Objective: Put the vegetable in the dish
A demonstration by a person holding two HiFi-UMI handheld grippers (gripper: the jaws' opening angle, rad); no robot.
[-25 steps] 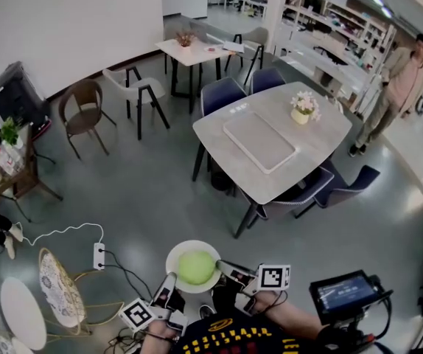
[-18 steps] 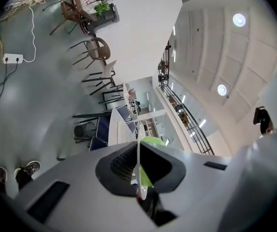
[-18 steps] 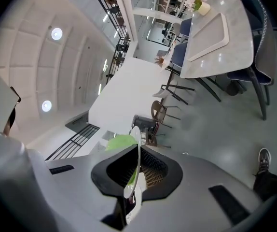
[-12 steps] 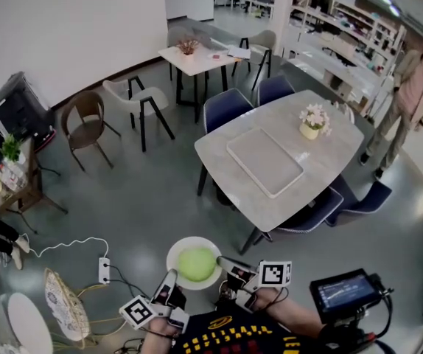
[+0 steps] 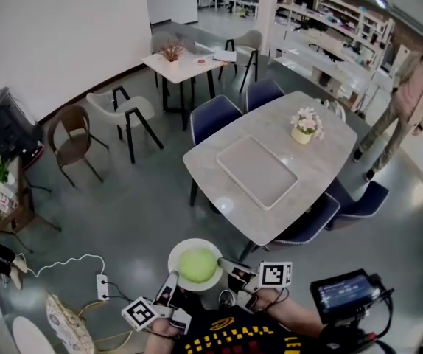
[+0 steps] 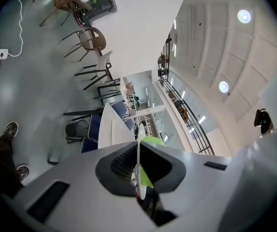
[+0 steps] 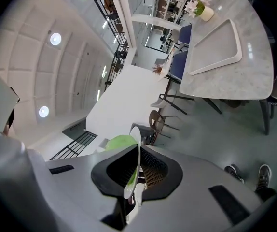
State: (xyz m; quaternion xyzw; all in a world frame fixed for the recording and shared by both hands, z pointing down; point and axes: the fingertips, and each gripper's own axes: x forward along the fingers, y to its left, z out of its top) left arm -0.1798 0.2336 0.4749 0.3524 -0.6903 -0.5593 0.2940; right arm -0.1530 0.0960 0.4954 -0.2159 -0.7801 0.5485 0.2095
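A white dish (image 5: pixel 177 257) carries a round light-green vegetable (image 5: pixel 197 266); it hangs in front of me, low in the head view. My left gripper (image 5: pixel 172 279) is shut on the dish's near-left rim. My right gripper (image 5: pixel 226 265) is shut on its right rim. In the left gripper view the dish (image 6: pixel 139 149) shows edge-on between the jaws of that gripper (image 6: pixel 138 172), with the vegetable (image 6: pixel 151 141) just beyond. The right gripper view shows the same: the dish (image 7: pixel 137 144) edge-on in the right gripper (image 7: pixel 137 172), and the vegetable (image 7: pixel 119 142) to its left.
A grey marble table (image 5: pixel 219 190) stands ahead with a flat white tray (image 5: pixel 256 172) and a flower pot (image 5: pixel 303 127), blue chairs (image 5: pixel 211 116) round it. A person (image 5: pixel 407 94) walks at the far right. A power strip (image 5: pixel 102 287) and cable lie on the floor at the left.
The whole scene has shifted: the table now sits closer and more to the left. Both grippers hold the dish as before, with the vegetable still on it.
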